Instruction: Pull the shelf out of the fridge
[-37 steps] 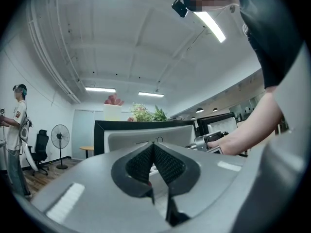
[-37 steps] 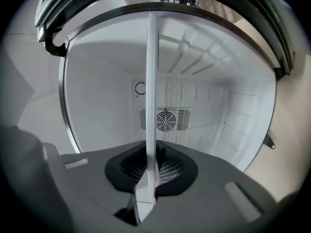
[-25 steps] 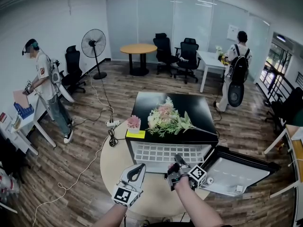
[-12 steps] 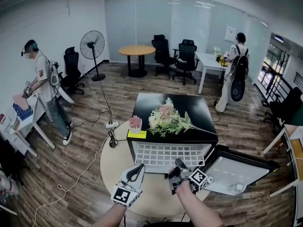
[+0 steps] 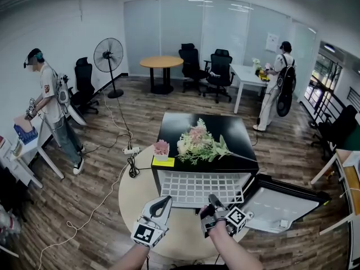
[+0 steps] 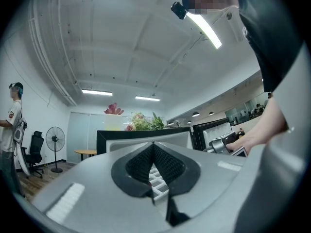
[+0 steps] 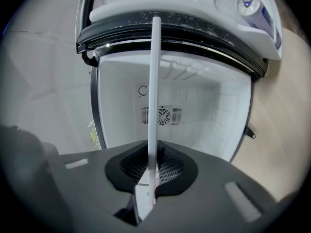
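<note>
The white grid shelf sticks partway out of the front of the black mini fridge, over the round table. My right gripper is shut on the shelf's near edge. In the right gripper view the shelf runs edge-on as a thin white bar from between the pads into the white fridge interior. My left gripper hangs left of the shelf, apart from it. In the left gripper view my left gripper is shut with nothing between its pads.
The fridge door lies swung open at the right, with a can in its rack. A flower bouquet, a small pink plant and a yellow note sit on the fridge top. Cables trail left. People stand at left and back right.
The shelf has slid further out of the fridge toward me, with my right gripper drawing back on its edge. The left gripper has barely moved.
</note>
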A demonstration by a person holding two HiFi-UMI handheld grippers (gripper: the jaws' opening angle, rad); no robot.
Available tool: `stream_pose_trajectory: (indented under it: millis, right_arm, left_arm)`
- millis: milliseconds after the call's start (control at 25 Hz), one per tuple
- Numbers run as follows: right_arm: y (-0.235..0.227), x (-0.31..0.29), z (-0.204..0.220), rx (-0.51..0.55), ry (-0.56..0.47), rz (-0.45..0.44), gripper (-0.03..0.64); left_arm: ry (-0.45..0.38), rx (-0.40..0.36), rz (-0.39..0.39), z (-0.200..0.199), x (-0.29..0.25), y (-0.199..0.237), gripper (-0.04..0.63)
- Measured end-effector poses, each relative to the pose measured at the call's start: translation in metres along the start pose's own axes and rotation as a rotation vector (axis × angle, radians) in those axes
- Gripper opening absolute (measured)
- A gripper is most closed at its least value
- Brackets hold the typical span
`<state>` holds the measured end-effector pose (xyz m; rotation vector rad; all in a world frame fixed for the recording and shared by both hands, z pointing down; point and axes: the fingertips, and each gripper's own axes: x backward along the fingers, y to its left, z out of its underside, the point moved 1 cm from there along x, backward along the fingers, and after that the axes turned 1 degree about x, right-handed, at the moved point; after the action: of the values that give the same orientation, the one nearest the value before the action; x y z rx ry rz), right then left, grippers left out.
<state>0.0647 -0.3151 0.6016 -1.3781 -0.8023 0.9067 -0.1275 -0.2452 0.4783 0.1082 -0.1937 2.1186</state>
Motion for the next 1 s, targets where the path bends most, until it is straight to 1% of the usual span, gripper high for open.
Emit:
stream_pose_trajectory:
  millis: [160, 280, 400, 560, 760, 880, 1000]
  right_arm:
    - [-0.001, 0.005, 0.001, 0.0, 0.0, 0.001, 0.037]
    - [0.003, 0.007, 0.003, -0.001, 0.002, -0.024, 0.037]
    - [0.001, 0.013, 0.005, -0.001, 0.004, -0.004, 0.037]
    - [0.001, 0.02, 0.008, -0.004, 0.002, 0.02, 0.037]
    - [0.003, 0.025, 0.009, 0.006, 0.005, 0.011, 0.037]
    - [0.003, 0.029, 0.012, 0.006, 0.006, 0.025, 0.037]
    - [0.004, 0.032, 0.013, 0.006, 0.009, 0.014, 0.037]
  left_arm:
    - [-0.011, 0.001, -0.005, 0.0, -0.001, 0.001, 0.0]
    - [-0.018, -0.001, 0.011, -0.001, -0.002, 0.0, 0.0]
    - [-0.025, 0.016, 0.012, -0.003, -0.002, -0.002, 0.0]
    - [-0.033, 0.006, 0.032, -0.006, 0.0, -0.007, 0.0]
    - [-0.046, 0.008, 0.012, -0.021, 0.003, -0.008, 0.0]
    - [-0.05, 0.001, 0.014, -0.025, 0.004, -0.01, 0.0]
    - [-0.054, -0.002, 0.018, -0.027, 0.005, -0.011, 0.0]
